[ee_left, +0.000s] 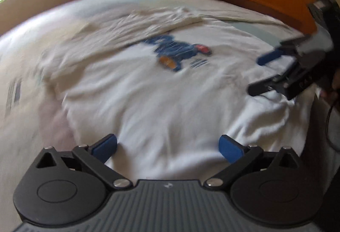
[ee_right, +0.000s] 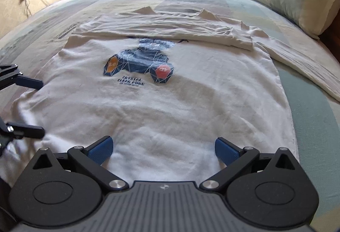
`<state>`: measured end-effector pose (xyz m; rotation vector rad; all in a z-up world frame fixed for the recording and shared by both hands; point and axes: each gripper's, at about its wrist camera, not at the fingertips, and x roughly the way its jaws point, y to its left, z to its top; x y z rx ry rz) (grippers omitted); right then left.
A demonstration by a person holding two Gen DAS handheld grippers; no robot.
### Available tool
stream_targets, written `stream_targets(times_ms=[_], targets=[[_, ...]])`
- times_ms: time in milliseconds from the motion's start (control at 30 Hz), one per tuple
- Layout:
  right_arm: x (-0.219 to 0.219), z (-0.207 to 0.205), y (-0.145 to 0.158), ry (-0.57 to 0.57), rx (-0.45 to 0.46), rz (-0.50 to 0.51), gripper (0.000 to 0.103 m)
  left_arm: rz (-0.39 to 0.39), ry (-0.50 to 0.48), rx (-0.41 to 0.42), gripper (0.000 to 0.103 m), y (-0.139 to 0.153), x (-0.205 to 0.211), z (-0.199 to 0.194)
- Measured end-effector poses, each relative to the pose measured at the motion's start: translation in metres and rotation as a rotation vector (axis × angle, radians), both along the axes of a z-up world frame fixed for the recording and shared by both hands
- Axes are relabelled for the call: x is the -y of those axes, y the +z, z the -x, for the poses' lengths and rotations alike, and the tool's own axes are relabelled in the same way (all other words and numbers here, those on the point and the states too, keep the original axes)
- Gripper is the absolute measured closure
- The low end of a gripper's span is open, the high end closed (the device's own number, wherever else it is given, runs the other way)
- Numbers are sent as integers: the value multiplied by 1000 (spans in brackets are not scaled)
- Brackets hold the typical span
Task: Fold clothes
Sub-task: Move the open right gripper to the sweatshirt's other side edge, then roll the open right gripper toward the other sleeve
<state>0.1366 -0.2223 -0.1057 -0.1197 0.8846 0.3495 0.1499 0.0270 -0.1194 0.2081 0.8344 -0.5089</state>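
Both your tongs, left (ee_left: 167,148) and right (ee_right: 163,150), gape empty over the shirt (ee_right: 170,104); its top is folded down, the body lies flat.

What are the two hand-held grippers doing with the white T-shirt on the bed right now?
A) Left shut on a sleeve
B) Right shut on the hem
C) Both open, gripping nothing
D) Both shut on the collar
C: the left hand-held gripper and the right hand-held gripper both have their fingers spread wide over the T-shirt, with no cloth pinched between them.
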Motion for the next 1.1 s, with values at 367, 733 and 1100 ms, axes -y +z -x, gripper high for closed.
stream_targets(times_ms=[367,733,1100], targets=[[-97,38,33,499,-29,-164,0,7,327,98,2,51,-48,-5],[-149,43,13,513,-220,-239,0,175,409,57,2,53,-76,22],[-85,55,32,330,-70,-55,0,112,202,44,2,46,-53,55]])
